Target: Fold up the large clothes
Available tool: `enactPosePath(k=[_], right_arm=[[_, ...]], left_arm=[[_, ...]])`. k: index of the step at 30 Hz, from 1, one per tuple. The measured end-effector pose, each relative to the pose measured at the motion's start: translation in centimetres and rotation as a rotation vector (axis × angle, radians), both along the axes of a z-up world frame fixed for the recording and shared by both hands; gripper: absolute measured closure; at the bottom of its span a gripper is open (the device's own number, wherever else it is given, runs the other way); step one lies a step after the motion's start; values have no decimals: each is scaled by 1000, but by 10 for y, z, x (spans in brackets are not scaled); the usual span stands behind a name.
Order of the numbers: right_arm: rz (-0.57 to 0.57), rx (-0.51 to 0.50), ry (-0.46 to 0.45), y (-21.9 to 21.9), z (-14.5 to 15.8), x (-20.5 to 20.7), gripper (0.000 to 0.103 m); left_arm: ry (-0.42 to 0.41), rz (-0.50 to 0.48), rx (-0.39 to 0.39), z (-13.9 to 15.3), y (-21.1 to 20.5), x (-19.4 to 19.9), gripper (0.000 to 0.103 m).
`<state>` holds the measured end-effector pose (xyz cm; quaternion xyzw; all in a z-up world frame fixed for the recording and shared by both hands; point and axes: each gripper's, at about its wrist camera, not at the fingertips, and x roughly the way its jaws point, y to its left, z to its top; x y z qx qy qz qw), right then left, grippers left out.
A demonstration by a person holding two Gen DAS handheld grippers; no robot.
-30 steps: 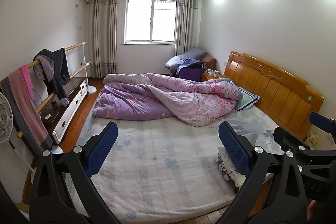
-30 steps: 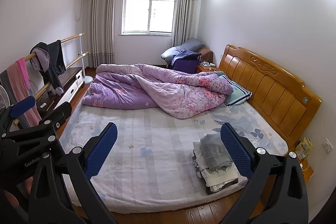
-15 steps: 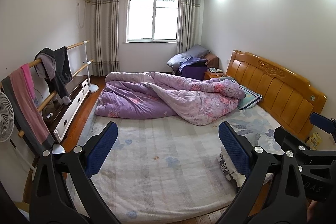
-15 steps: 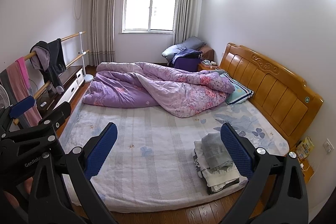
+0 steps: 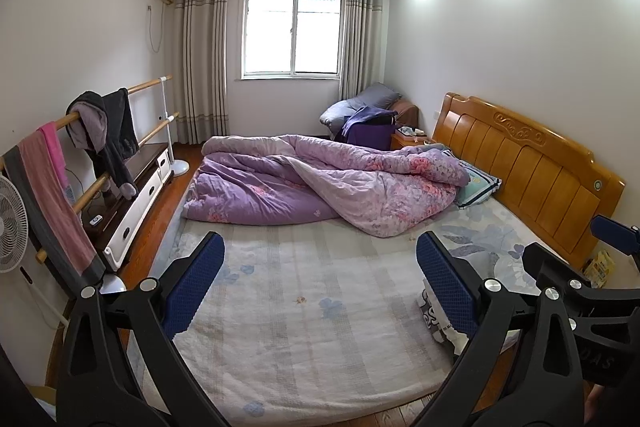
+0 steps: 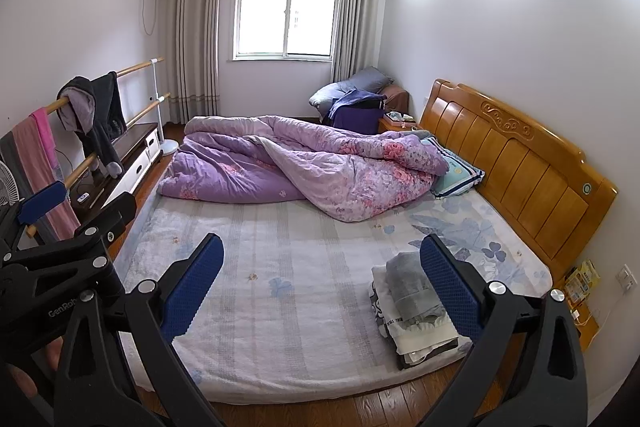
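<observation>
**Both grippers empty above bed; folded clothes stacked at near right corner**

At 9 o'clock in the right wrist view, a two-bar wooden rail point(image 6: 132, 107) carried a pink-and-grey towel point(image 6: 38, 163) and a dark jacket point(image 6: 98, 119). Below it stood a low cabinet point(image 6: 132, 163) with white drawers, all shut; a small white device lay on its dark top.

The left gripper point(image 5: 320, 291) was held over the foot of the bed point(image 5: 304, 327), jaws wide apart with nothing between the blue pads point(image 5: 192, 287). The right gripper point(image 6: 322, 291) stood likewise, jaws spread and empty, above the pale flower-print sheet.

At 12 o'clock a crumpled purple quilt point(image 6: 304, 167) lay across the far half of the mattress, its edge touching a striped pillow point(image 6: 456, 171) at 1 o'clock. Behind it, cushions and dark fabric were heaped on a chair point(image 6: 356, 99) near the window.

The stack of folded clothes point(image 6: 408, 311) rested on the sheet at 4 o'clock, near the bed's front right corner: a grey garment on top, white printed pieces beneath. The right gripper's right pad overlapped it in view; contact could not be determined. In the left wrist view only a sliver of the stack showed.

A wooden headboard point(image 6: 520, 163) ran along the right-hand side.
</observation>
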<state>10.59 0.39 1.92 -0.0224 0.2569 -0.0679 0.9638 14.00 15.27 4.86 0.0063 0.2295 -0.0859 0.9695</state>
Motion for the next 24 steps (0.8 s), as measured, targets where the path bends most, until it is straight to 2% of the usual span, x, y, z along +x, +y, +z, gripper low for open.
enactPosePath(k=[7, 19, 24], right_arm=[[4, -2, 7, -1, -1, 4, 8], [12, -5, 16, -3, -2, 9, 8], [13, -6, 17, -3, -2, 9, 8]], left_arm=[[18, -1, -9, -2, 4, 5, 6], [-29, 10, 27, -2, 7, 4, 6], [-26, 11, 29, -1, 6, 5, 6]])
